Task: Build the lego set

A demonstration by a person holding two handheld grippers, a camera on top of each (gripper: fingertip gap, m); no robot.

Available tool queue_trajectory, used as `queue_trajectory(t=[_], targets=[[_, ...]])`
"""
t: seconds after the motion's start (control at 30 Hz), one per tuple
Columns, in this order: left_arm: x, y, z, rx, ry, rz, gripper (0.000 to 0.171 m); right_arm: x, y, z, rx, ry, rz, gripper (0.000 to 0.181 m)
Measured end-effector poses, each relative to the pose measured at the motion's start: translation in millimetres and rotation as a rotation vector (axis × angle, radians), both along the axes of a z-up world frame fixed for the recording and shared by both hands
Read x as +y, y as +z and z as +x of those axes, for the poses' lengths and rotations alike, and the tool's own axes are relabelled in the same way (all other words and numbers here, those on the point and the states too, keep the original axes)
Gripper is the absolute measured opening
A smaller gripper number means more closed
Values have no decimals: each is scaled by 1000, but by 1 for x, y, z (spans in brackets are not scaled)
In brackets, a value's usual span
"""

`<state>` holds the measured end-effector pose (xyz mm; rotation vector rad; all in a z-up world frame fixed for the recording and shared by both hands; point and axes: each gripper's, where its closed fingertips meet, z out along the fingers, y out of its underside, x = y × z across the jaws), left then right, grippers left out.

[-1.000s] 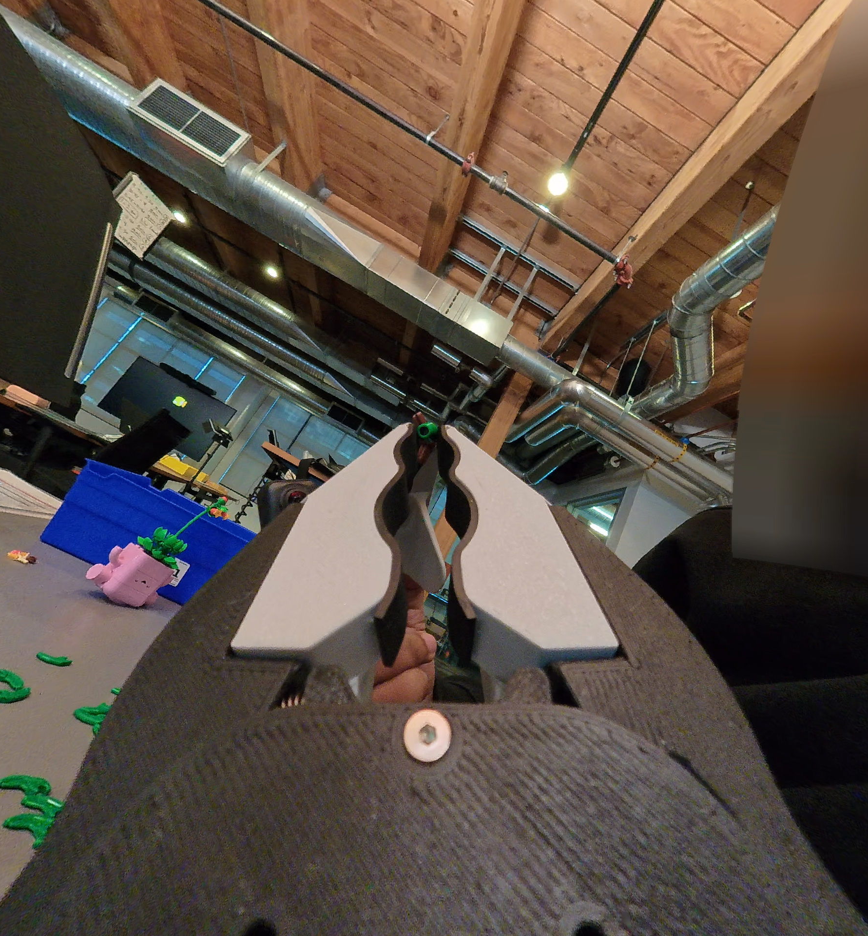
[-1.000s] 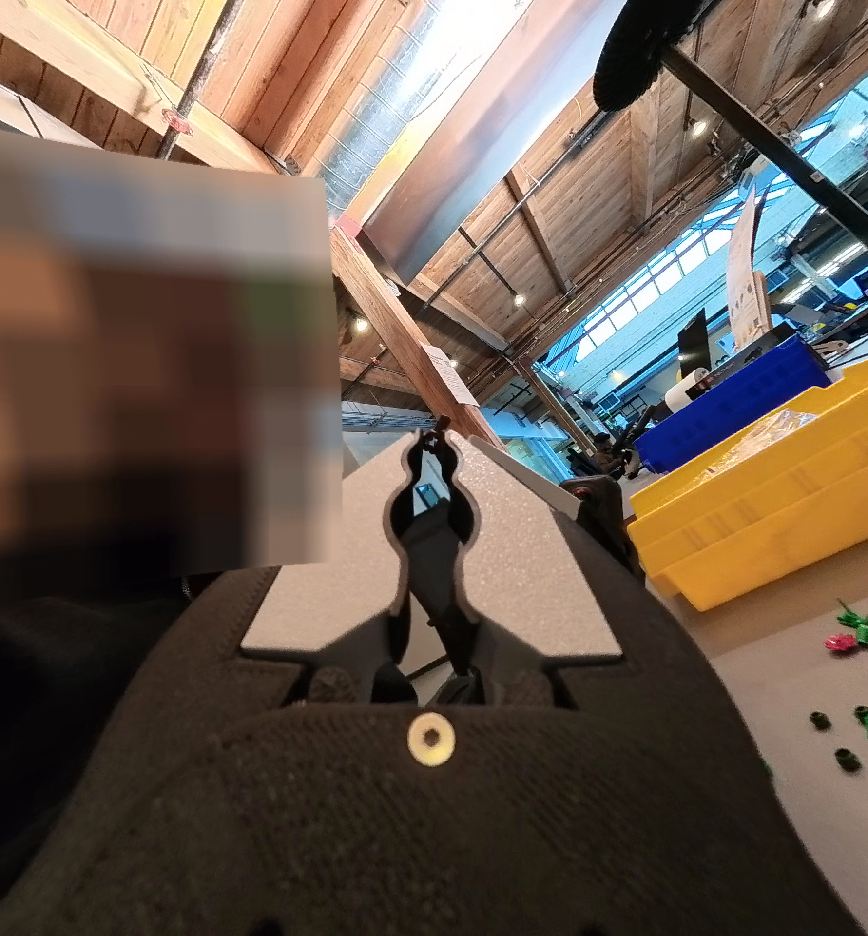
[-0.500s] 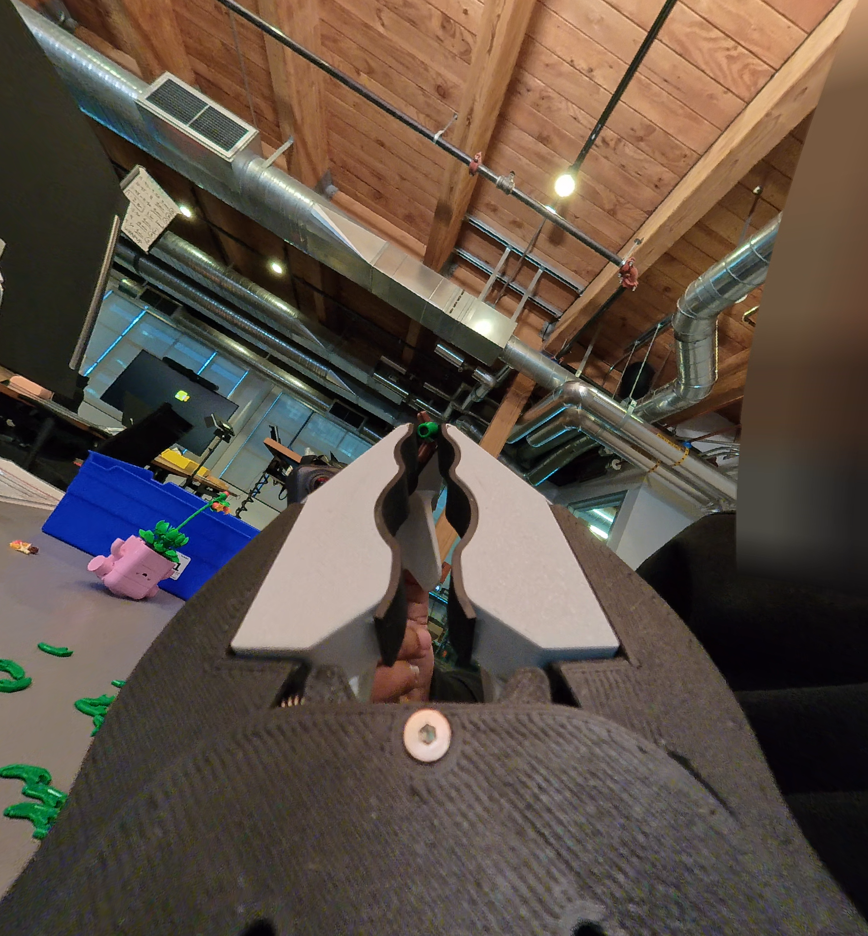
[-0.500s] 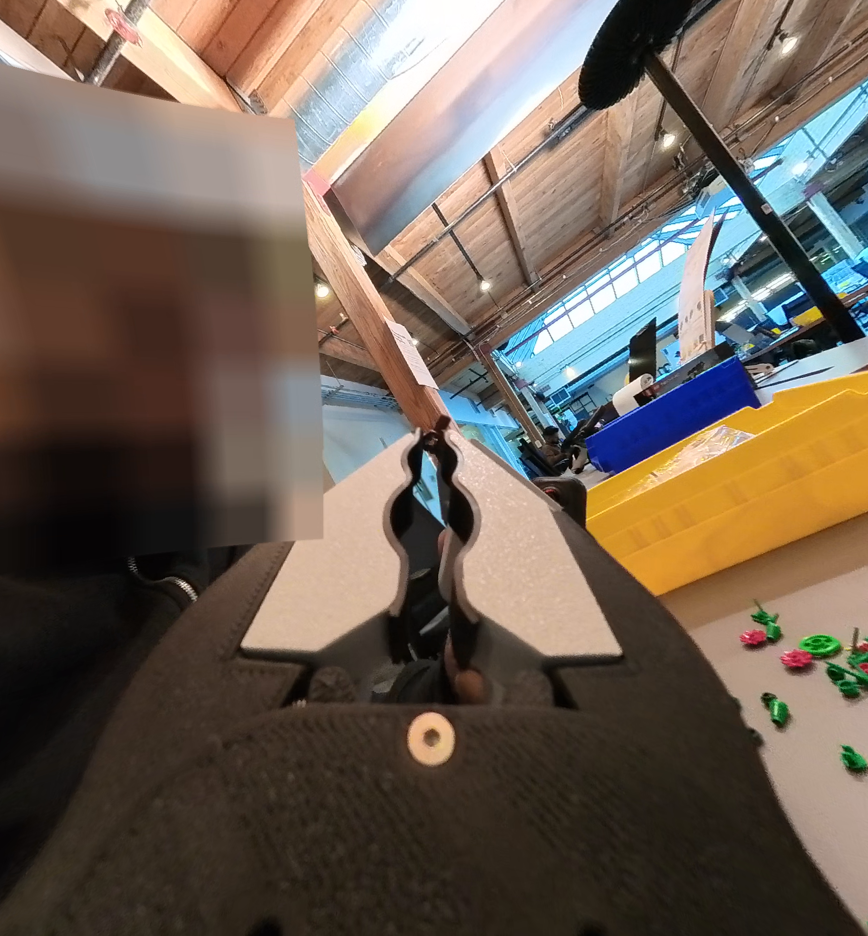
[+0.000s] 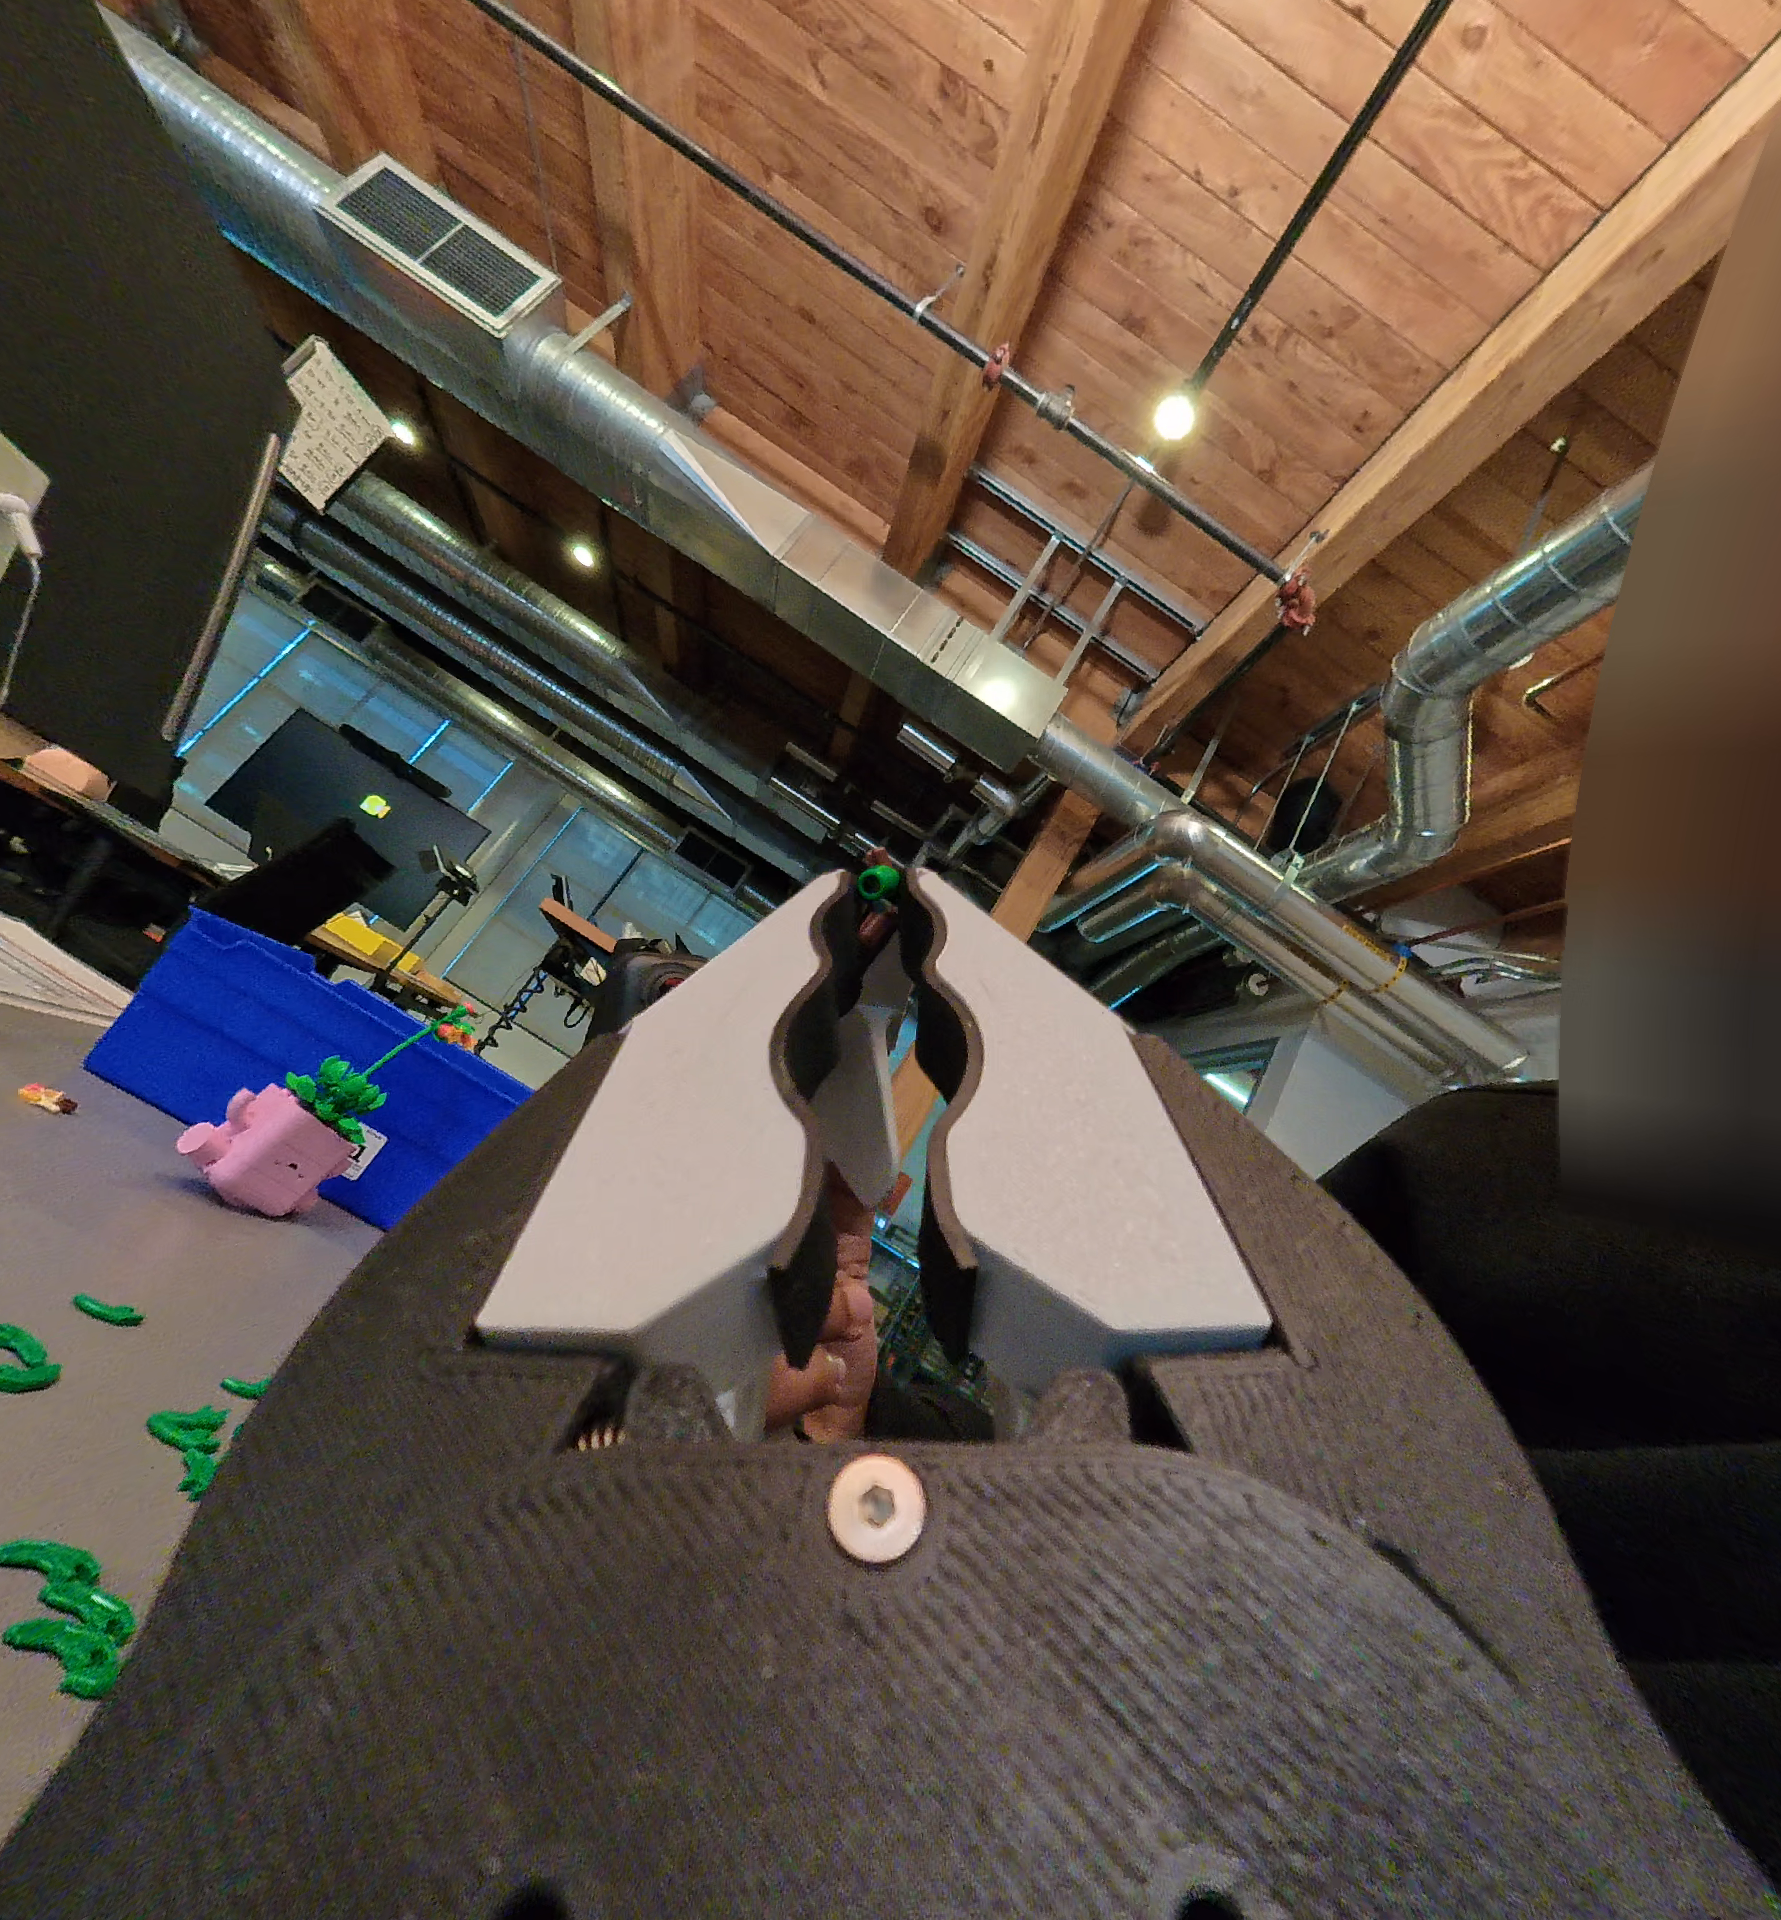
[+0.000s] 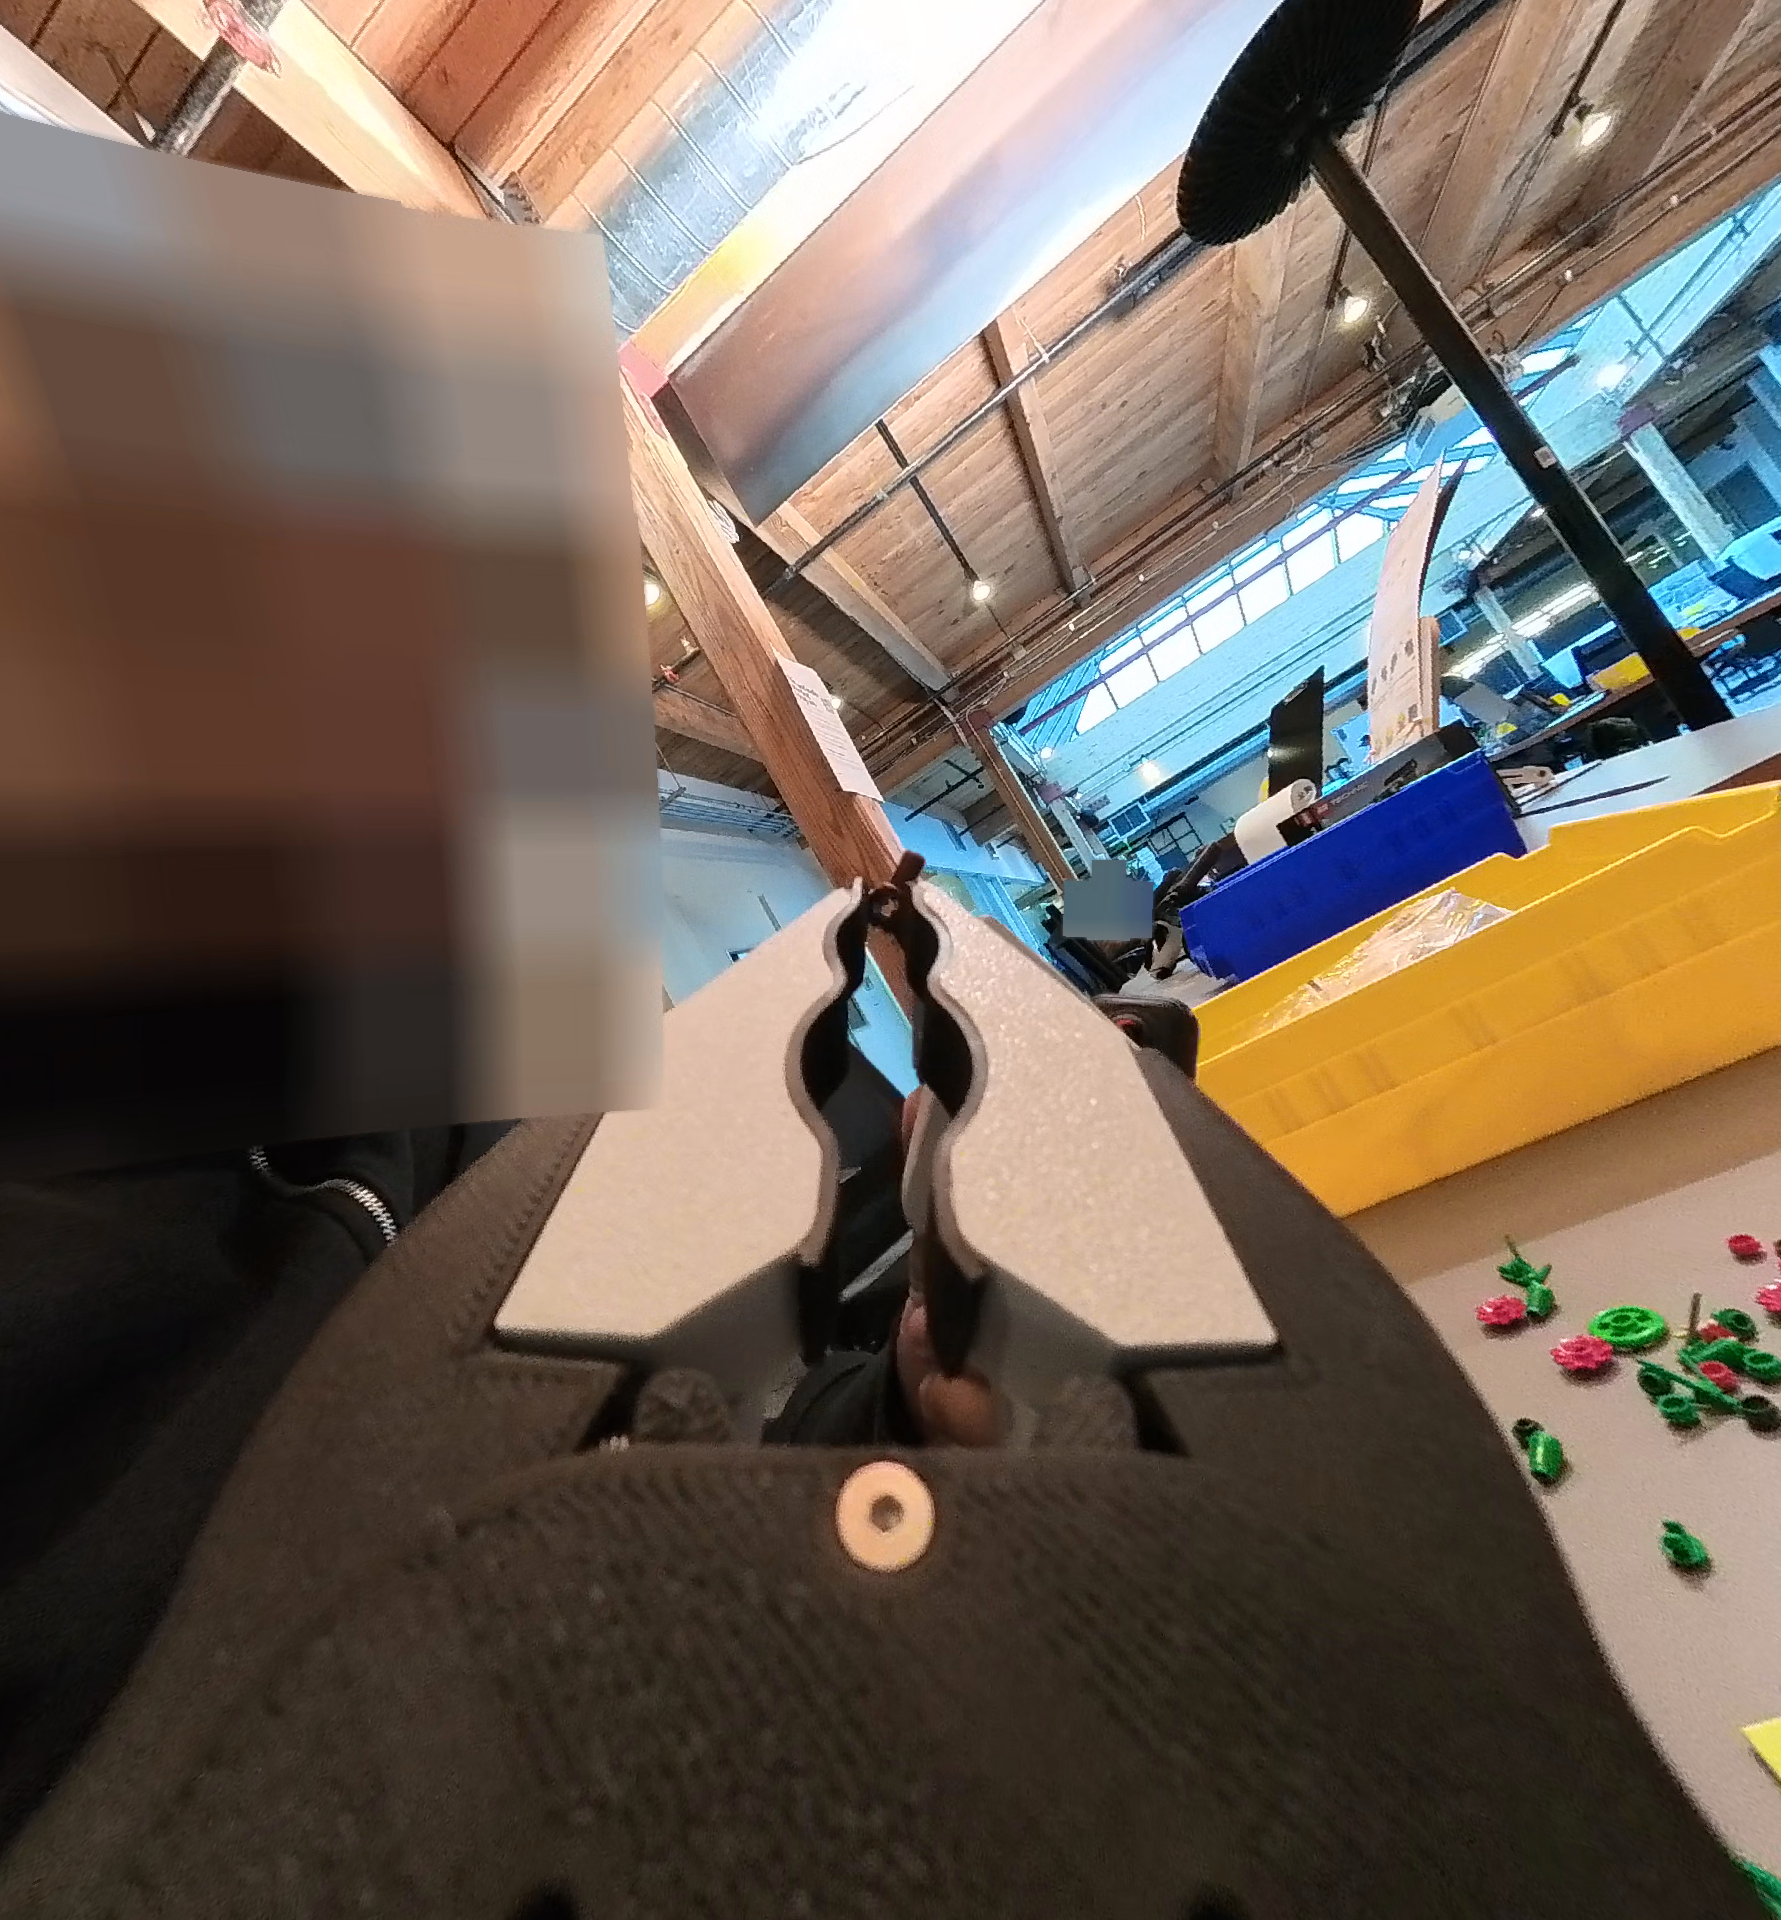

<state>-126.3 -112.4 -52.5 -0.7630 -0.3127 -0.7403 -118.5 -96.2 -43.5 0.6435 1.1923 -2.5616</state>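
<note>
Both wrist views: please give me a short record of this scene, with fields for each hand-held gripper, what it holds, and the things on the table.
left hand-held gripper: shut on green piece, raised toward the ceiling
right hand-held gripper: shut on brown piece, raised
table, left view: pink pot with green plant, blue bin behind it, loose green leaves
table, right view: yellow bin, pink flowers, small green parts
</note>
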Motion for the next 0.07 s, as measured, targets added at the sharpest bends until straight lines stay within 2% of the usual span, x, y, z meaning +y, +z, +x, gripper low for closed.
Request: queue_trajectory(t=[0.07], targets=[[0,-1,-1,-1,7,-10,5,2,1,0,-1,6,-16,4]])
